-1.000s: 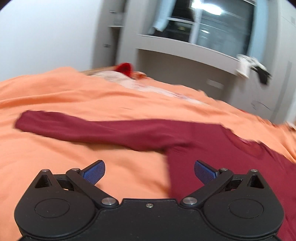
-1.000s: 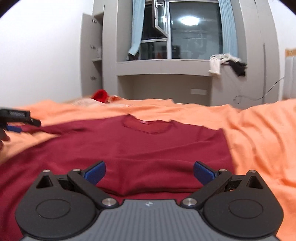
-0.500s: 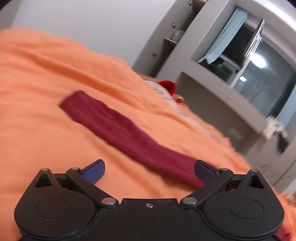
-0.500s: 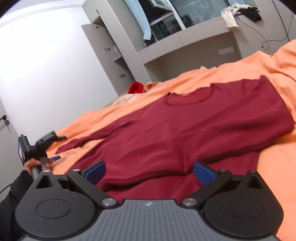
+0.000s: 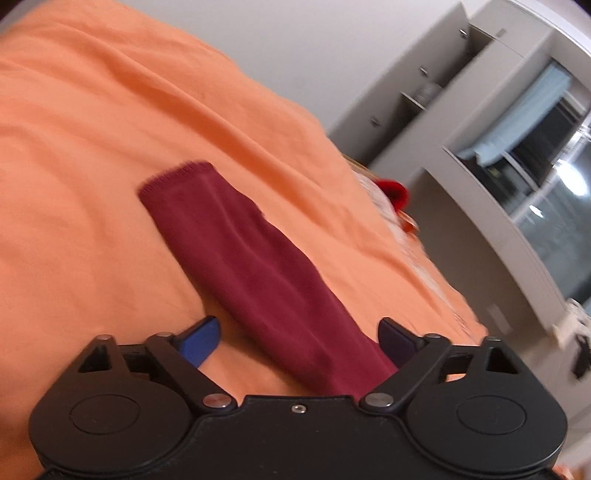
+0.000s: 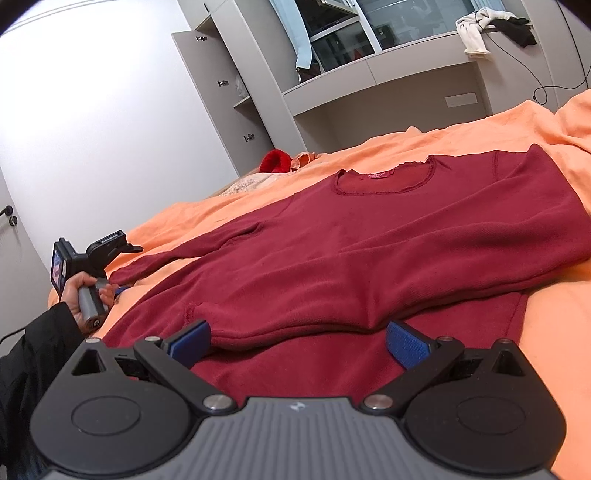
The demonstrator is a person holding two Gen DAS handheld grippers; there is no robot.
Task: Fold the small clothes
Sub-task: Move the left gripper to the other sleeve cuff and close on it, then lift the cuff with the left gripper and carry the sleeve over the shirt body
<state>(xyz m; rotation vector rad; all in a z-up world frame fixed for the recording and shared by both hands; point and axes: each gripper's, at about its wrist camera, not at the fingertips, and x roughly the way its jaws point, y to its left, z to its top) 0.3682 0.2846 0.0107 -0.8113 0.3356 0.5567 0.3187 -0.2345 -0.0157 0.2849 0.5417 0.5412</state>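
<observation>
A dark red long-sleeved shirt [image 6: 369,240] lies flat on the orange bedspread [image 6: 554,332], one sleeve folded across its body. The other sleeve [image 5: 258,266] stretches out over the bedspread [image 5: 92,184], cuff at the far end. My left gripper [image 5: 299,343] straddles this sleeve; its jaws are closing, and the blue pads [image 5: 199,341] are not pressing the cloth. From the right wrist it shows as a black left gripper [image 6: 107,247] held in a hand [image 6: 81,291] at the sleeve's end. My right gripper [image 6: 299,343] stands open low over the folded sleeve's edge.
A bright red item [image 6: 275,160] and pale cloth lie at the bed's far end. Grey cabinets [image 6: 221,92] and a window ledge with draped clothes [image 6: 476,33] stand behind. A cable [image 6: 543,92] hangs down the wall at right.
My left gripper has rolled and slid along the sleeve toward its cuff, so the sleeve now runs between its fingers, which have narrowed slightly. The right gripper has tilted and dipped a little.
</observation>
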